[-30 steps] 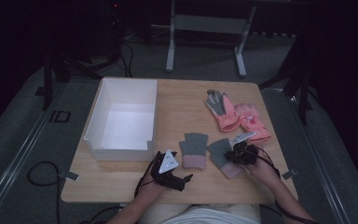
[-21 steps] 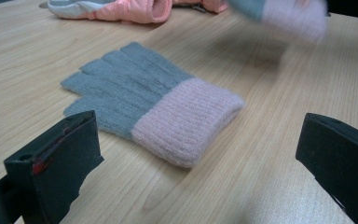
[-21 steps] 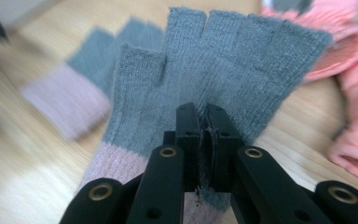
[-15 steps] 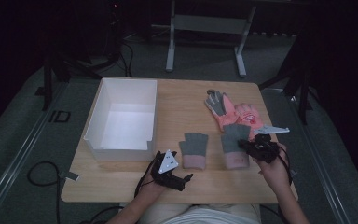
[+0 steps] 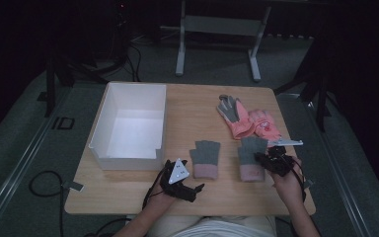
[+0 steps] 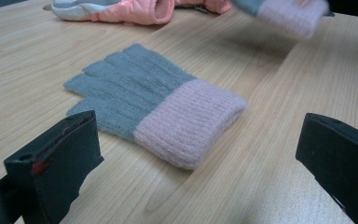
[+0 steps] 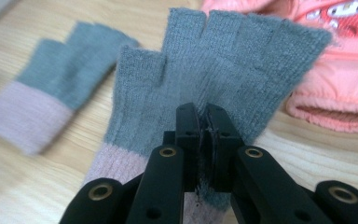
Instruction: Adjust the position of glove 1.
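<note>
Two grey knit gloves with pink cuffs are on the wooden table. One grey glove lies flat just ahead of my left gripper, whose jaws stand wide open and empty. My right gripper is shut on the other grey glove, pinching its palm edge near the cuff. That glove hangs a little above the table, fingers pointing away; it shows blurred in the left gripper view.
A white open box stands at the left of the table. A pair of pink gloves lies at the back right, close beyond the held glove. A thin light strip lies by the right edge.
My right gripper has carried its grey glove to the right and upward, and the glove has turned from tilted to straight. The left gripper and the other glove stayed put.
</note>
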Demonstrator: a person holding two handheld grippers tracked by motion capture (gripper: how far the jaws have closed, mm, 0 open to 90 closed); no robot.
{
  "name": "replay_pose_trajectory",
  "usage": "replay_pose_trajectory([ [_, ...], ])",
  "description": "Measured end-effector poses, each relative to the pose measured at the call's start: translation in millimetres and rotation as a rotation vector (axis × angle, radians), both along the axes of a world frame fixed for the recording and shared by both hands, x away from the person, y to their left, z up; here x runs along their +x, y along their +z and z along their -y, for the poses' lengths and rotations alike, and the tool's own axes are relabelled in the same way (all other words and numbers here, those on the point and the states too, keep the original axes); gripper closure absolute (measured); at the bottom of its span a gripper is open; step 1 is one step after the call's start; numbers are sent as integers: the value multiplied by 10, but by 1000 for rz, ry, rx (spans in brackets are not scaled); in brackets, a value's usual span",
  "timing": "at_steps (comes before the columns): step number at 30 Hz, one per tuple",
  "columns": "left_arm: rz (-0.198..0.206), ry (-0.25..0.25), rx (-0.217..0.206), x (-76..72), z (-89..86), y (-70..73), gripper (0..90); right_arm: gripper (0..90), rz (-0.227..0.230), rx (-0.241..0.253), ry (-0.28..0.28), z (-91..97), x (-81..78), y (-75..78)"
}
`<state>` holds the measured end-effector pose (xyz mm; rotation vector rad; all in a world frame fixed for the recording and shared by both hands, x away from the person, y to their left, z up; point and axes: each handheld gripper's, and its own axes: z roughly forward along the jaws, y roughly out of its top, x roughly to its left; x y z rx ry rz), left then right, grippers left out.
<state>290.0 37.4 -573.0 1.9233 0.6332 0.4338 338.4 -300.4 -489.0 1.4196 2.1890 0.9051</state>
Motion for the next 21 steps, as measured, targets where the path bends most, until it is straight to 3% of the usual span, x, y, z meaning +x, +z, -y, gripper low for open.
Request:
replay_pose_trajectory([
  [10,1,2,2,-1,2,0,0,849,-98,-11,-3,60,240,-365],
  [16,2,1,1,-3,3,-1,0,805,-135,-22,-8,53,316,-494],
  [21,2,2,1,-4,5,-1,0,784,-134,-8,-3,72,327,-521],
])
